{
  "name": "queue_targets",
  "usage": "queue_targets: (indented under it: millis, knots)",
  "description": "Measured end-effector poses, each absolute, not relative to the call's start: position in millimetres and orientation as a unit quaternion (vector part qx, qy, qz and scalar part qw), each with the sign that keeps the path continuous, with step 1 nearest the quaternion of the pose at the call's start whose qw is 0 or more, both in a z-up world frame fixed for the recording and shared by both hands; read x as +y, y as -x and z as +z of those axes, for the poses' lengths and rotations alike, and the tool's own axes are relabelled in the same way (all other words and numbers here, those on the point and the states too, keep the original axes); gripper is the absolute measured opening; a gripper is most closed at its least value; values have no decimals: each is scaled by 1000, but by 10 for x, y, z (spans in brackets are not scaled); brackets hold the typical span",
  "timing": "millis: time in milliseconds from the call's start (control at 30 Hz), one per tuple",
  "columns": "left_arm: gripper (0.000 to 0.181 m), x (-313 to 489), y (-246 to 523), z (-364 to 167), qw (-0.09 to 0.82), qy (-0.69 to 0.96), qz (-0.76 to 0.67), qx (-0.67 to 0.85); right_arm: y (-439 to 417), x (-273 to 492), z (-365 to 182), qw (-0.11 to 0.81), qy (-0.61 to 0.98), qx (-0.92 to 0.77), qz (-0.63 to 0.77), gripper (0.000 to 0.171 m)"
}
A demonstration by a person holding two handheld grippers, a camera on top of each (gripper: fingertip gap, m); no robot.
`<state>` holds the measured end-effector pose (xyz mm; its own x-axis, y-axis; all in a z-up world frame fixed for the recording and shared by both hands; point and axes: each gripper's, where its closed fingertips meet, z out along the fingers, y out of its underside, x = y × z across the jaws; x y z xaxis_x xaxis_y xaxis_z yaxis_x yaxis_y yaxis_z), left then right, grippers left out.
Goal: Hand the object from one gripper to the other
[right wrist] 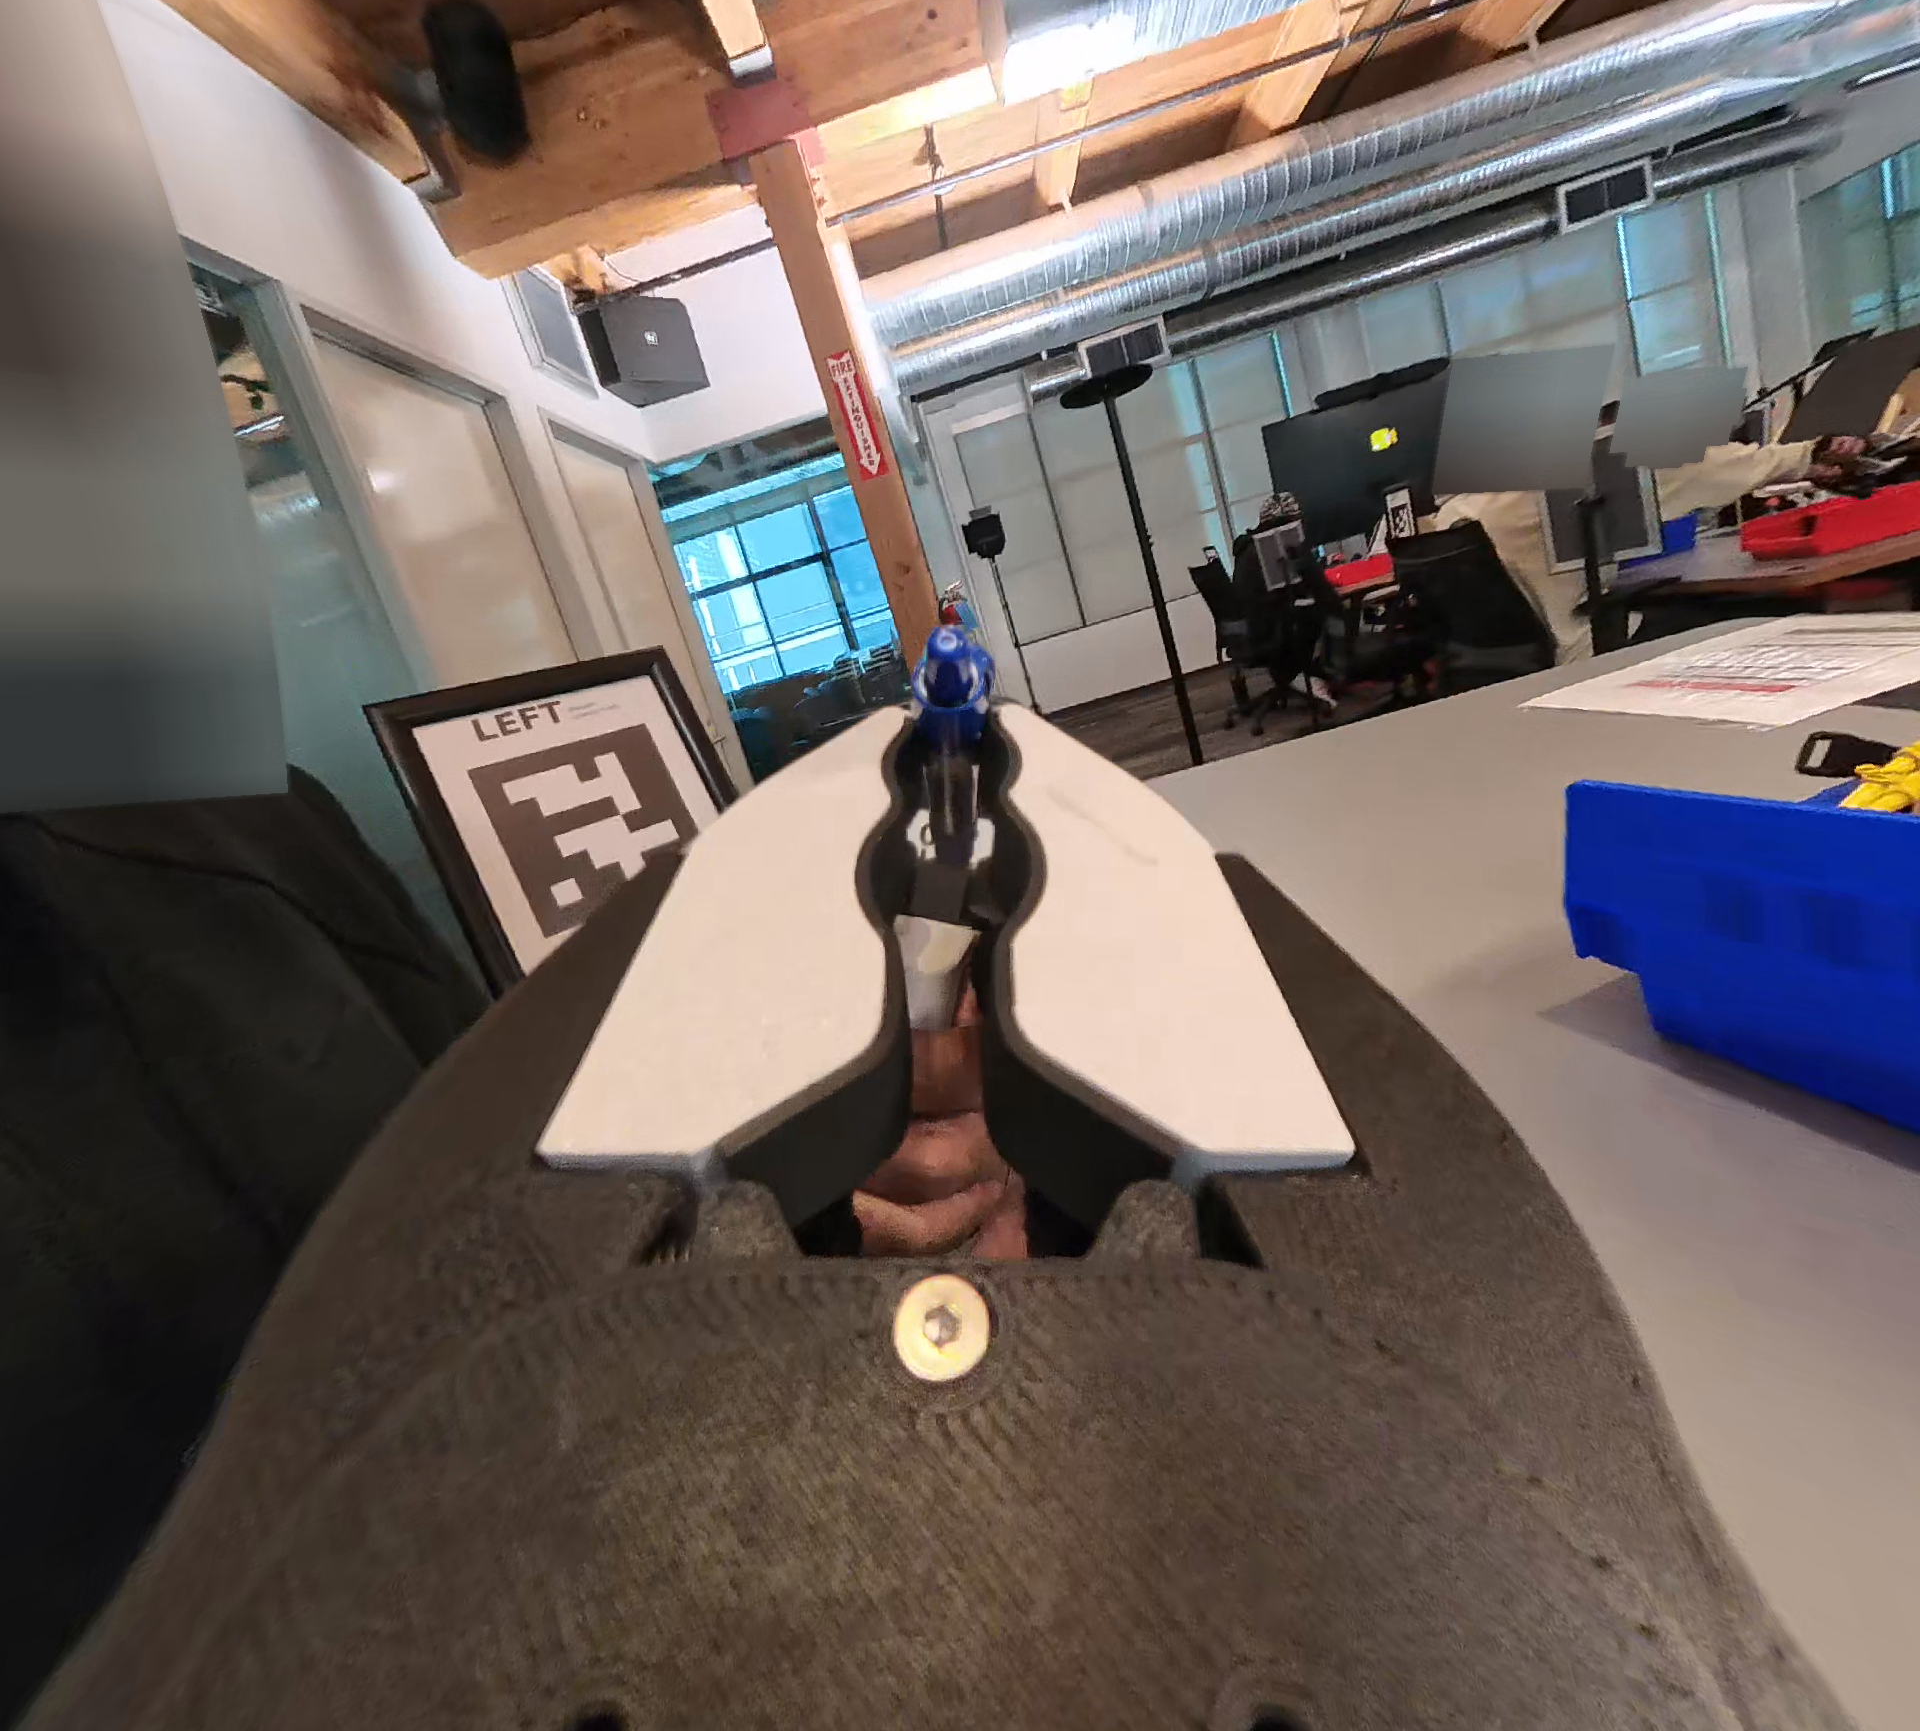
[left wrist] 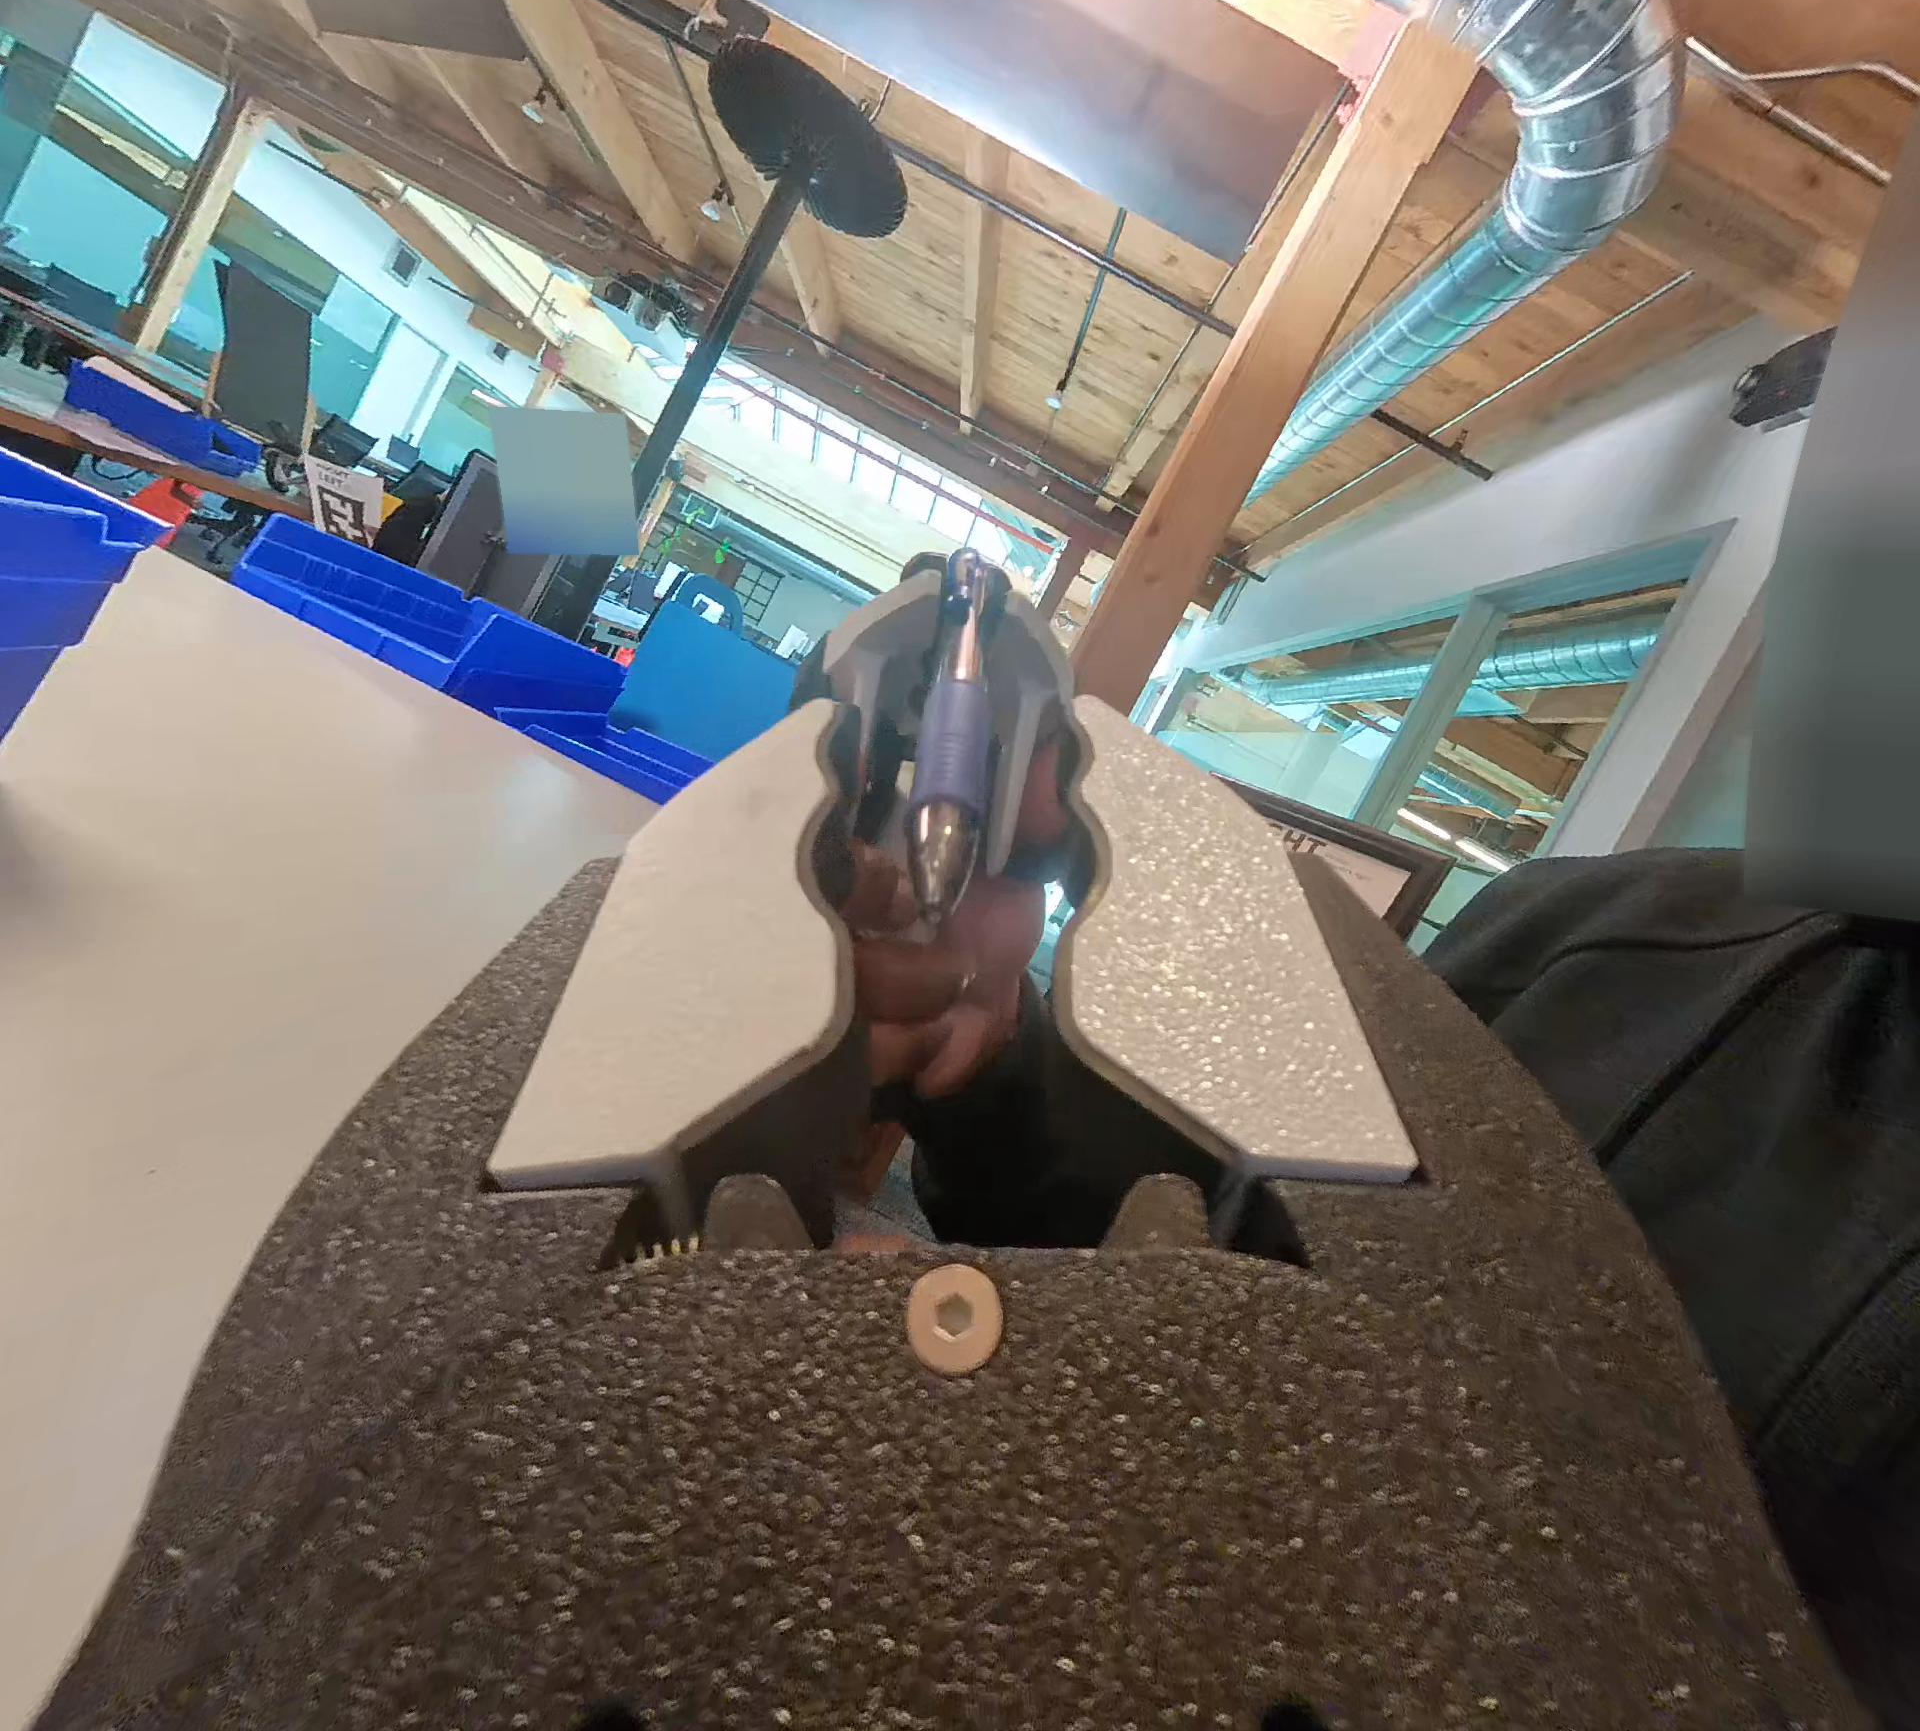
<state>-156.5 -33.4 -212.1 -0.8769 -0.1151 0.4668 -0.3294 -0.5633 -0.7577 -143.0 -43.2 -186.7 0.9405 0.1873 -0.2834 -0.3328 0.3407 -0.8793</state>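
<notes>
R gripper point(right wrist: 948, 751) tilted up, clamped on pen point(right wrist: 948, 668); L gripper point(left wrist: 948, 782) wide.

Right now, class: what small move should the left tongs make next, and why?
Probably close the left tongs on the pen. They stand open with the pen's tip end between their fingers, while the right tongs are shut on it, so it looks ready to be taken.
</notes>
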Motion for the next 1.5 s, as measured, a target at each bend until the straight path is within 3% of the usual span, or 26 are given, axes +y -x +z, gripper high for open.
queue_targets:
  millis: [600, 667, 733, 833, 967, 1100, 1233, 1367, 1433, 1500]
  knots:
    - [13, -285, 1506, -2187, 38, -260, 840, -474, 1422, -322, -2042, 802, 575, 63, 151, 11]
    - [14, -265, 1488, -2202, 34, -269, 833, -483, 1381, -331, -2094, 791, 601, 52, 100, 16]
    - [14, -189, 1460, -2187, 6, -279, 826, -491, 1265, -390, -2167, 764, 645, 34, -13, 35]
    - [12, -70, 1381, -2244, -122, -292, 767, -559, 1051, -576, -2205, 698, 684, 2, -212, 50]
    - [12, -66, 1375, -2368, -272, -254, 655, -658, 1112, -633, -2166, 622, 674, -90, -388, 46]
    - [12, -256, 1533, -2421, -234, -206, 653, -691, 1383, -451, -2464, 526, 689, -232, -441, 42]
    - [12, -351, 1629, -2501, -200, -183, 646, -714, 1503, -415, -2500, 520, 690, -260, -432, 40]
    - [13, -430, 1687, -2526, -194, -167, 638, -726, 1490, -379, -2544, 484, 694, -271, -460, 29]
    - [13, -466, 1709, -2523, -189, -163, 640, -727, 1464, -354, -2584, 462, 697, -274, -475, 14]
    - [13, -446, 1665, -2520, -200, -173, 639, -723, 1406, -342, -2578, 449, 695, -266, -495, 12]
